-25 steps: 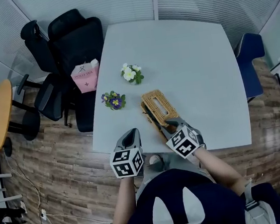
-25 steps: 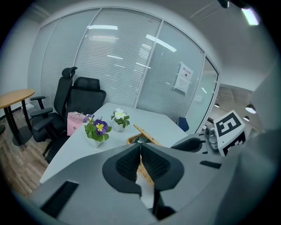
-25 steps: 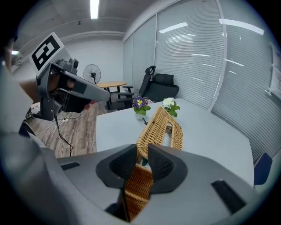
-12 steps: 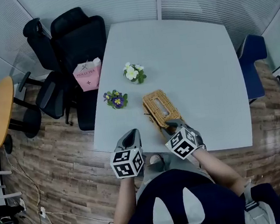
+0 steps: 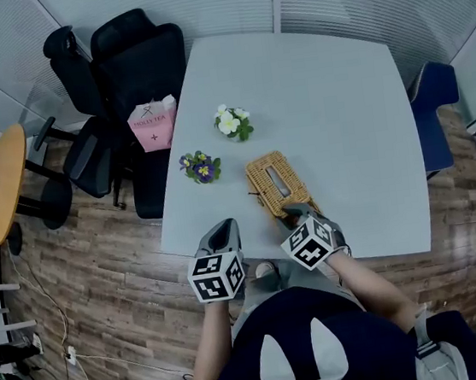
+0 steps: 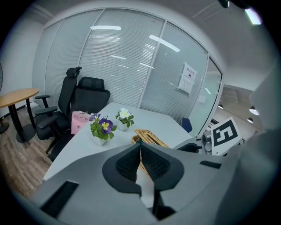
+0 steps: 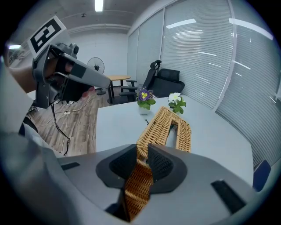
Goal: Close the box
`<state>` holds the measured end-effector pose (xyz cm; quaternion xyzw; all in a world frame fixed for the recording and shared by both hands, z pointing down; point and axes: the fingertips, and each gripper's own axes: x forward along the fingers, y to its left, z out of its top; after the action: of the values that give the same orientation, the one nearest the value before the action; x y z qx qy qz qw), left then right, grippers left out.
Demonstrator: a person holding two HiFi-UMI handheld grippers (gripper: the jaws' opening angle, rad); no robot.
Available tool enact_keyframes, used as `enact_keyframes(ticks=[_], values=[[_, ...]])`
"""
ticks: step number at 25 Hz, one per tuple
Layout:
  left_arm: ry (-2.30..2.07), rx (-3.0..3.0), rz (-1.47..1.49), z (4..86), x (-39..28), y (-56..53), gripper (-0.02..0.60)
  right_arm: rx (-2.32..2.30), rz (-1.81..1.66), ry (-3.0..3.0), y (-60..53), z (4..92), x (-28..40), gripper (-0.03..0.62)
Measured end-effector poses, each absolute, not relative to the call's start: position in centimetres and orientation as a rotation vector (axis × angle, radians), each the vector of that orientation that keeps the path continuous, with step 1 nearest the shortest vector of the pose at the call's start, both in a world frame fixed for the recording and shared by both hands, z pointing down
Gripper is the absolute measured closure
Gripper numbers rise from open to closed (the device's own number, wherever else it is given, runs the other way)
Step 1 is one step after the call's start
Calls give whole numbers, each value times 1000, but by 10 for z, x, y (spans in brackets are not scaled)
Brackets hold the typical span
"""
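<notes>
A woven wicker box [image 5: 278, 183] lies near the front edge of the white table [image 5: 330, 96]. Its lid [image 7: 169, 125] has a long slot and stretches away from my right gripper [image 7: 141, 151]. That gripper [image 5: 291, 215] is shut on the lid's near edge, with wicker pinched between the pads. From the left gripper view the box [image 6: 149, 137] shows just past the jaws. My left gripper [image 5: 224, 227] hovers at the table's front edge, left of the box. Its jaws [image 6: 140, 147] are shut with nothing between them.
A purple flower pot [image 5: 200, 167] and a white flower pot [image 5: 231, 123] stand left of and behind the box. A pink tea carton [image 5: 153, 124] rests on a black office chair [image 5: 132, 60]. There is a blue chair [image 5: 431, 109] at the right and a round wooden table [image 5: 0, 184] far left.
My right gripper keeps its hold on the wicker lid. The scene has drifted slightly right in the head view. My left gripper has not moved.
</notes>
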<state>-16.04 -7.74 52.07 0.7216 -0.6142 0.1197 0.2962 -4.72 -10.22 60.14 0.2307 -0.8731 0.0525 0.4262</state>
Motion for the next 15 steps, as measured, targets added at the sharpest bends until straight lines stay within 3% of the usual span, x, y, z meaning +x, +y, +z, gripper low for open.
enact_keyframes(ticks=[7, 9, 15], values=[[-1648, 1900, 316, 522, -165, -78, 555, 555, 163, -2151, -102, 623, -50, 519], [-1649, 1896, 315, 523, -166, -78, 555, 577, 192, -2151, -106, 630, -49, 572], [-1644, 1891, 315, 525, -167, -79, 555, 569, 319, -2156, -107, 632, -50, 574]])
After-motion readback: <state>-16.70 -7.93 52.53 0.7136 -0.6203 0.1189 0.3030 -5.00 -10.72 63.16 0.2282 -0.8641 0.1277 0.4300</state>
